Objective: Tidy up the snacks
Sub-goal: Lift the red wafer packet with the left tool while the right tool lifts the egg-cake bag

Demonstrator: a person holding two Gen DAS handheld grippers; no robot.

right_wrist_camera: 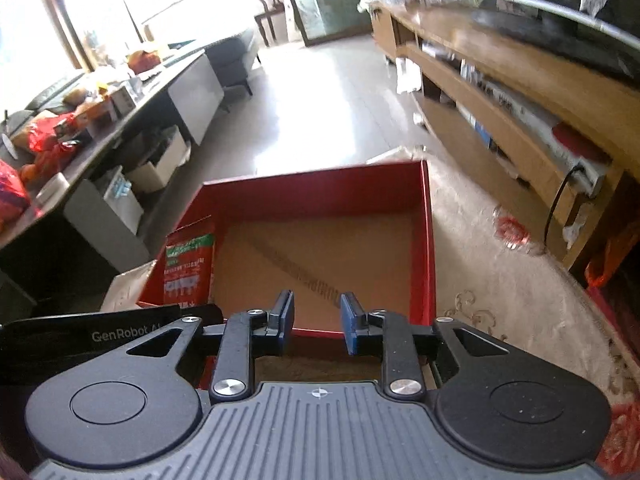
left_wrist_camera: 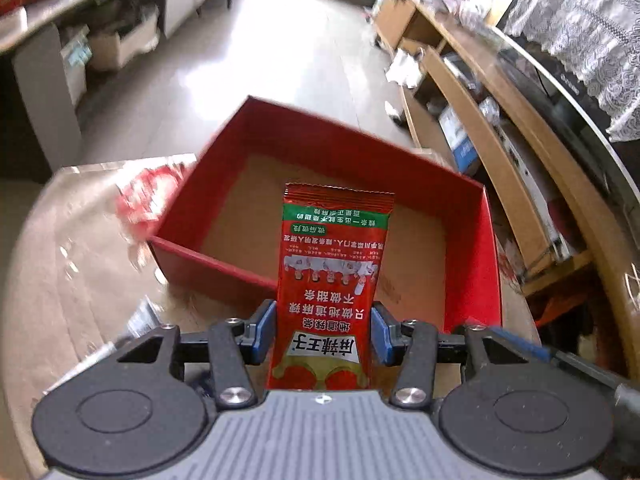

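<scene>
Above the red box (left_wrist_camera: 472,248), whose brown floor lies bare between low walls, my left gripper (left_wrist_camera: 323,332) has its jaws clamped on a red snack packet (left_wrist_camera: 332,264) with a green band, held upright. My right gripper (right_wrist_camera: 316,318) hovers at the near rim, jaws close together and empty.

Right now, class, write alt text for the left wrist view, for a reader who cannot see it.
The left gripper grips a red snack packet with green band and Chinese print between blue pads, holding it upright above an open red box with a bare brown cardboard floor. The box sits on a plastic-covered table; another red-and-white wrapper lies left of it.
</scene>
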